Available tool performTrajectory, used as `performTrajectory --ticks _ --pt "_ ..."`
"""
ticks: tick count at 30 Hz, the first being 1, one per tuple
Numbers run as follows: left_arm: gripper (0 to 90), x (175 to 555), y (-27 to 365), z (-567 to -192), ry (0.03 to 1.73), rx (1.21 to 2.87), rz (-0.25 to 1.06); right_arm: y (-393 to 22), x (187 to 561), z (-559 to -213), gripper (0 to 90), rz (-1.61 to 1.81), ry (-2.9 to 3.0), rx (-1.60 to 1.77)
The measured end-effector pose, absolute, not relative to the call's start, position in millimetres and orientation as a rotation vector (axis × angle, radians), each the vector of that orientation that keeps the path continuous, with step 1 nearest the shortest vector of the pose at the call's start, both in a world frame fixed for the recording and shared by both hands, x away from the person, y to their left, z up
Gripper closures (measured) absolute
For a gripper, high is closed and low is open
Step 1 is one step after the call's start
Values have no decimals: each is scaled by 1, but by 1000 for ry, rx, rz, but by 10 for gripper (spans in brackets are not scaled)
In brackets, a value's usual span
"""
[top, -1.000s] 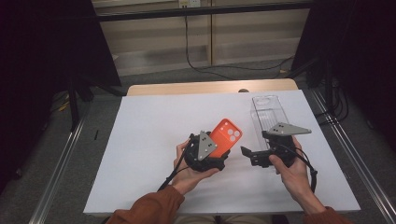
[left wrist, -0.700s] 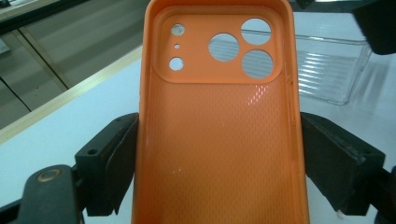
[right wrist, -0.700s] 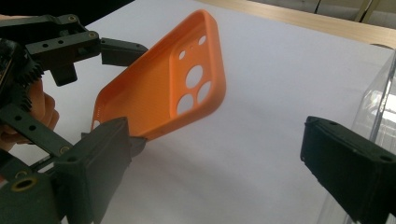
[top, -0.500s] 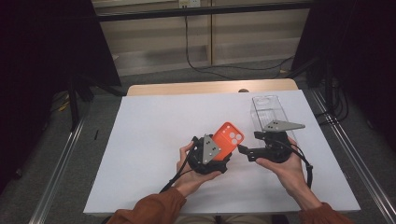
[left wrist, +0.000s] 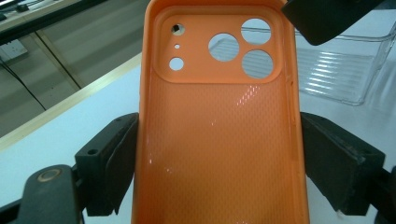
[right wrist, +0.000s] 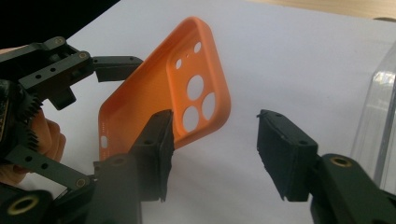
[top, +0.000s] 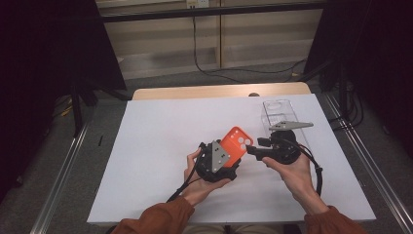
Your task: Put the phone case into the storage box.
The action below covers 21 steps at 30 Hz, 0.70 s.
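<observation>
The orange phone case (left wrist: pixel 219 140) was held tilted above the white table (top: pixel 146 146), clamped by its long edges in the left tool (top: pixel 220 163); light and bendy, it looked best taken by its rim. The right tool (right wrist: pixel 212 149), jaws just closing with nothing between them, stood beside its camera-hole end, a clear box (top: pixel 278 111) on the far right.

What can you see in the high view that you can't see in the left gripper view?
The high view alone shows the person's two hands, the left hand and the right hand, their rust-brown sleeves, the whole white table and the grey floor around it.

The left gripper view alone shows the dimpled inside of the orange rubbery phone case and the left gripper with its black pads pressed on the case's long edges.

Both show the orange case, the clear ribbed plastic box behind it, and part of the right gripper, whose jaws have just been closing.
</observation>
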State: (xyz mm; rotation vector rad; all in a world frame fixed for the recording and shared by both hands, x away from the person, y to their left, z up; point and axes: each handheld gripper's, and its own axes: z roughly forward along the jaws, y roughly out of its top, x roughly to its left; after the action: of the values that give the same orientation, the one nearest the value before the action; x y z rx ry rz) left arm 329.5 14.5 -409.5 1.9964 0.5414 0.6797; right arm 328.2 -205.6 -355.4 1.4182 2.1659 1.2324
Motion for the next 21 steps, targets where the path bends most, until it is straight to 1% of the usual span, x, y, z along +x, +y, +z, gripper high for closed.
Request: performTrajectory --ticks 3,8,10,15,16,18,21 --pt "164 329 15 -409 533 2000 686 -204 331 -355 520 1241 2176 1446" --pt "164 328 14 -409 532 1994 690 -203 338 -353 560 1239 2195 1495" --pt "164 328 13 -409 529 1995 693 -205 341 -353 607 1255 2200 1514" --pt "164 325 12 -409 511 1989 697 -204 345 -355 661 1274 2226 1576" --pt "164 325 12 -409 506 1995 699 -204 346 -355 697 1279 2229 1568" --pt "164 325 12 -409 503 1995 706 -203 346 -356 725 1284 2222 1580" --pt "163 325 11 -410 503 1996 710 -205 346 -356 743 1301 2217 1603"
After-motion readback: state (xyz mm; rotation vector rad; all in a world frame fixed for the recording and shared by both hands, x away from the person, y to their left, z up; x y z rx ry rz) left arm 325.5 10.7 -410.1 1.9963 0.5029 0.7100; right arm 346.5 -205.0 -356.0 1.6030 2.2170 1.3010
